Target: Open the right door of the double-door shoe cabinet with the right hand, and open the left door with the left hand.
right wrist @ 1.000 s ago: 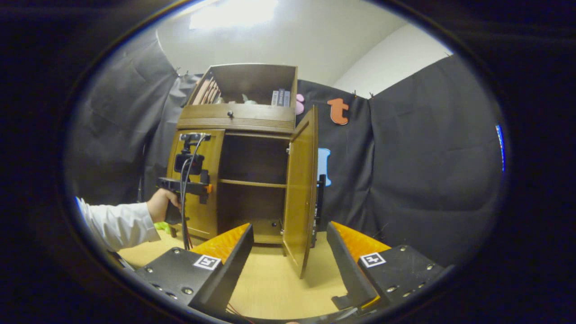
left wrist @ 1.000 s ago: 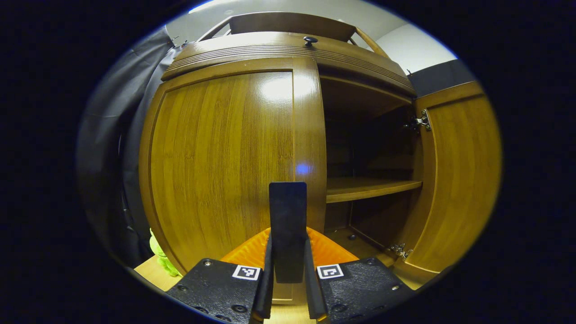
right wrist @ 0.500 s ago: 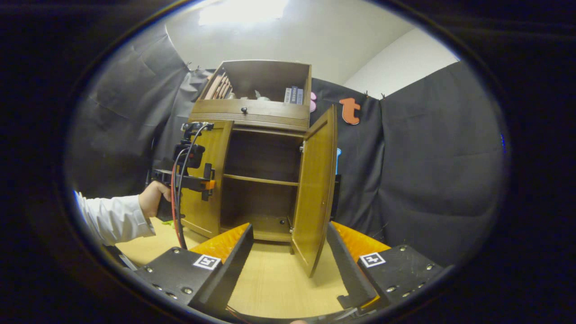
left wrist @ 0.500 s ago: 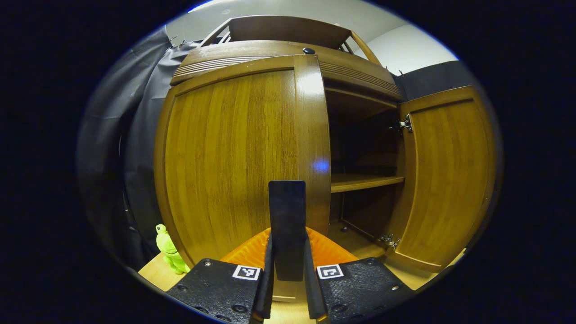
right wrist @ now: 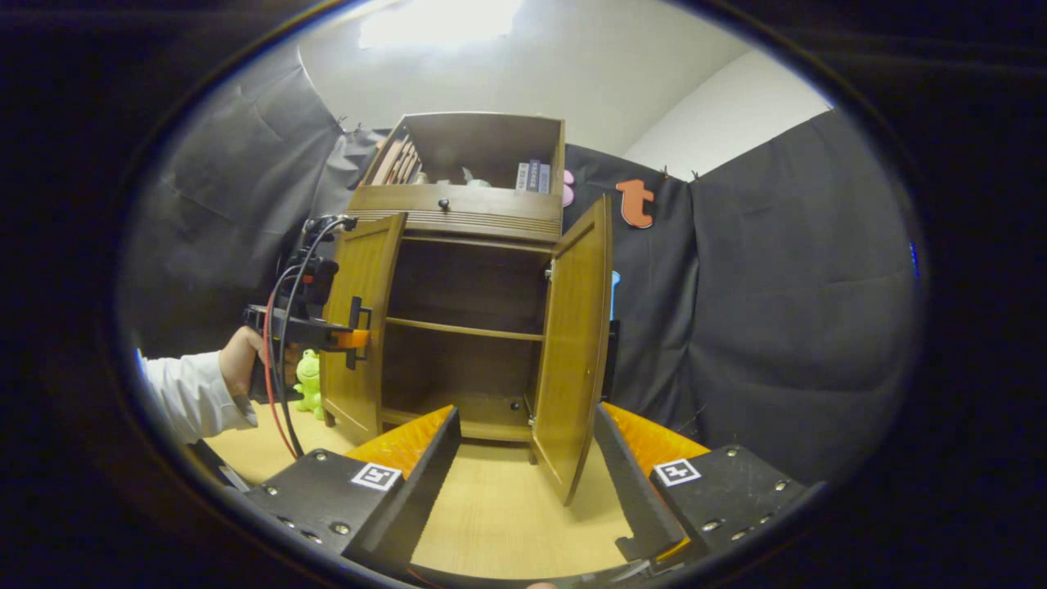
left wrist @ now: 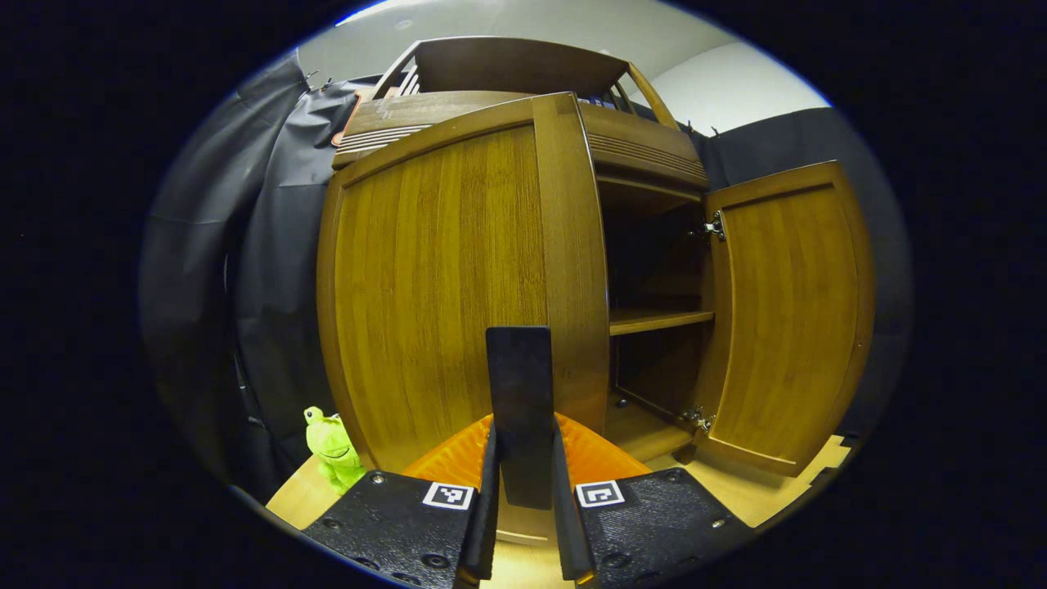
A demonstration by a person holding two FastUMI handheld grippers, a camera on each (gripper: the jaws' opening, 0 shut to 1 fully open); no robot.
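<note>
Doors of the brown wooden double-door shoe cabinet [right wrist: 470, 319] look stiff and glossy. Our left gripper [left wrist: 523, 409] pinches the left door [left wrist: 458, 286] at its free edge; our right gripper [right wrist: 527, 458] hangs open, clear of the swung-out right door [right wrist: 577, 343].

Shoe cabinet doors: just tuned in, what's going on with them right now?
A person is opening the double-door shoe cabinet with a gripper in each hand. The right door stands wide open, and the right gripper is open and back from it, holding nothing. The left gripper is shut on the handle of the left door, which is swung partway out. The shelf inside looks bare. A green frog toy sits on the floor beside the cabinet.
</note>
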